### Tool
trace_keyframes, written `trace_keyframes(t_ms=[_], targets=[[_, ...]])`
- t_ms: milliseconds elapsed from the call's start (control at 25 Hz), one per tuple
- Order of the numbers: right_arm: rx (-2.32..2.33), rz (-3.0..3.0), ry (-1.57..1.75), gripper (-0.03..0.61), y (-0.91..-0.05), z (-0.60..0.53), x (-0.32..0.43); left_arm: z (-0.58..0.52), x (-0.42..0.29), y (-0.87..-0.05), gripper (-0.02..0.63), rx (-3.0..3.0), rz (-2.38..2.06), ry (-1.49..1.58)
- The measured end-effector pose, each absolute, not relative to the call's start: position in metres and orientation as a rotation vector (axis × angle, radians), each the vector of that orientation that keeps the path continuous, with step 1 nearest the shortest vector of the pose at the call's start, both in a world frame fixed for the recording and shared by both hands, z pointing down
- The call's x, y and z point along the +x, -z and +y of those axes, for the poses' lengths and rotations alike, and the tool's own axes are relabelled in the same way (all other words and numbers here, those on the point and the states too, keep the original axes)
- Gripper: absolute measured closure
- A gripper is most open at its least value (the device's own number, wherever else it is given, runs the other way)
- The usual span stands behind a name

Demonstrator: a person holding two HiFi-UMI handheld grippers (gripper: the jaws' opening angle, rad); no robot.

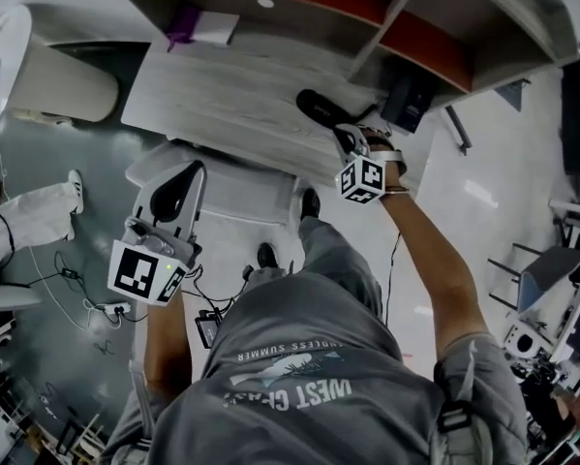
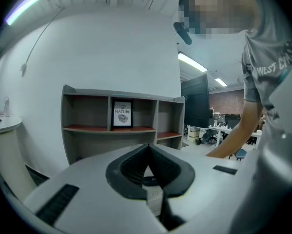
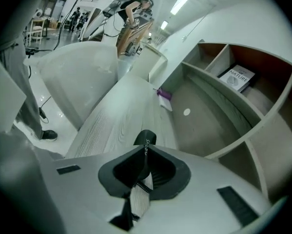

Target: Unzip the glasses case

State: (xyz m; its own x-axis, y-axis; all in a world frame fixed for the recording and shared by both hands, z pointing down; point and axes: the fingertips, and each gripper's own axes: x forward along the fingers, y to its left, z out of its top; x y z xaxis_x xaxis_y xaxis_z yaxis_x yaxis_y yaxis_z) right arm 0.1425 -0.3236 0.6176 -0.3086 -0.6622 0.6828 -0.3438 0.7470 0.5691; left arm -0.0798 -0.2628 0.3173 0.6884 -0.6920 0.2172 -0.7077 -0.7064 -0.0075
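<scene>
While the black glasses case (image 1: pixel 320 108) lies flat on the wood-grain desk (image 1: pixel 222 95), toward the desk's right side in the head view, the right gripper (image 1: pixel 348 136) points down at the case's nearer end. In the right gripper view its jaws are clenched together, and the case's rounded end sits directly beyond them. Whether they touch the case or pinch its zip pull cannot be determined.

The left gripper (image 1: pixel 191 170) is off the desk's front edge, well apart from the case. Its jaws are closed together with nothing between them. It faces the shelf unit (image 2: pixel 65 126), where a "NATURE" card (image 2: pixel 122 114) stands in the middle compartment.

A purple-and-white item (image 1: pixel 200 25) lies at the back of the desk.
</scene>
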Motion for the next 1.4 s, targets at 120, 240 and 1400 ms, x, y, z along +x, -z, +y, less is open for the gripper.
trace_keyframes(t_ms=[120, 240, 1400], targets=[[0.705, -1.902, 0.4, 0.504, -0.642, -0.33, 0.145, -0.266, -0.079, -0.328, 0.615, 2.785, -1.174, -0.336], [0.642, -1.888, 0.406, 0.481, -0.664, -0.336, 0.148, -0.269, -0.078, -0.34, 0.615, 2.757, -1.175, -0.356], [0.947, -2.099, -0.122, 0.315, -0.721, -0.419, 0.177, -0.29, -0.077, -0.391, 0.614, 2.633, -1.172, -0.404]])
